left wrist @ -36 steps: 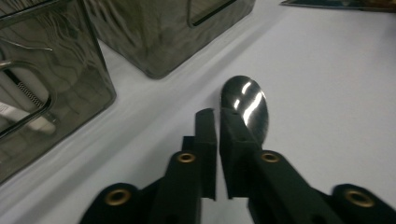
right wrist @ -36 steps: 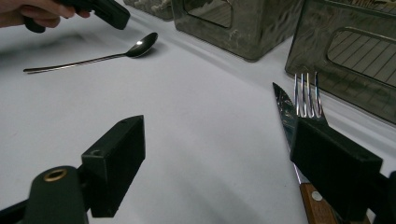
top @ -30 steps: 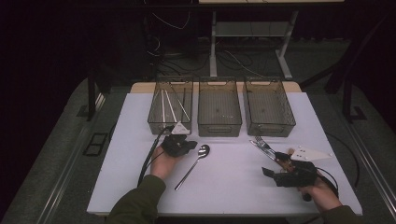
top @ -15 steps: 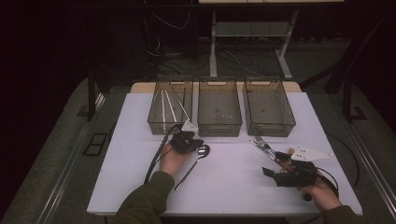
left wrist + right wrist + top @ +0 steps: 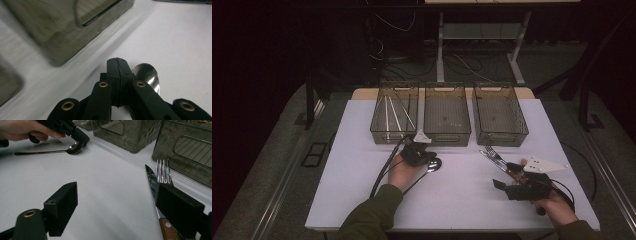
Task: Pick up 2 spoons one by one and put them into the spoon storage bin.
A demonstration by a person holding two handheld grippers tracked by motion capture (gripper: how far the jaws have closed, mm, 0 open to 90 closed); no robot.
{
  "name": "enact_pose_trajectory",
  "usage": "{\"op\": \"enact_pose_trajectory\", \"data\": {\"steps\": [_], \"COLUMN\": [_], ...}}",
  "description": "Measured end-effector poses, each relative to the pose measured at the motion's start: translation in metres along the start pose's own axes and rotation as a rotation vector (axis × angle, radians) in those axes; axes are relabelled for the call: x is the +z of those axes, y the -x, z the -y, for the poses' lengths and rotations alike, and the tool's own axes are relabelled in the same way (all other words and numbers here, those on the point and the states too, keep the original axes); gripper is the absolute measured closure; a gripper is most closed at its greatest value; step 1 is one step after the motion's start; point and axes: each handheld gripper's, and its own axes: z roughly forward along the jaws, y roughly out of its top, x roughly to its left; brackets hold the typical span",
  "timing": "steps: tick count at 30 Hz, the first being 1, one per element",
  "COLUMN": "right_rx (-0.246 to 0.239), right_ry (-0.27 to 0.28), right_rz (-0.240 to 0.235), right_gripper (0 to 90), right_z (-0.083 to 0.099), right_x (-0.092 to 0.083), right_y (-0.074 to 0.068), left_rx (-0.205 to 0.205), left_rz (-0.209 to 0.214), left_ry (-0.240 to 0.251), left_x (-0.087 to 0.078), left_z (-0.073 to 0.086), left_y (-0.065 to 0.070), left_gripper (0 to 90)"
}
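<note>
High view: right gripper (image 5: 512,188), jaws spread, rests near the table's (image 5: 462,210) front-right corner beside knife (image 5: 499,163) and fork (image 5: 492,151), while left gripper (image 5: 424,156), jaws closed empty, has advanced to the mid-table spoon (image 5: 432,165), suggesting pickup comes next.

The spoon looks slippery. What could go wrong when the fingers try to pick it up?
1. The left gripper sits shut beside the spoon bowl, not around it. If it pushes down like that, the spoon could skid across the table.
2. The bin is close ahead, so a lifted spoon might bump its wall.
3. The right gripper is open near the fork and knife, which lie together; it might nudge both.
</note>
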Motion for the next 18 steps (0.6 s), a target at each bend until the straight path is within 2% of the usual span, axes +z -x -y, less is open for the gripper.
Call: {"op": "enact_pose_trajectory", "data": {"steps": [8, 13, 18], "right_rx": [-0.005, -0.006, -0.008], "right_ry": [0.002, -0.002, 0.001], "right_rz": [0.000, 0.001, 0.004], "right_gripper": [18.2, 18.2, 18.2], "right_z": [0.000, 0.000, 0.000], "right_x": [0.000, 0.000, -0.001], "right_y": [0.000, 0.000, 0.000], "left_rx": [0.044, 0.034, 0.014], "left_rz": [0.037, 0.039, 0.040], "left_ry": [-0.003, 0.002, 0.037], "left_x": [0.009, 0.007, -0.002], "left_z": [-0.006, -0.005, -0.006], "left_y": [0.014, 0.012, 0.008], "left_gripper": [89.3, 89.1, 83.2]}}
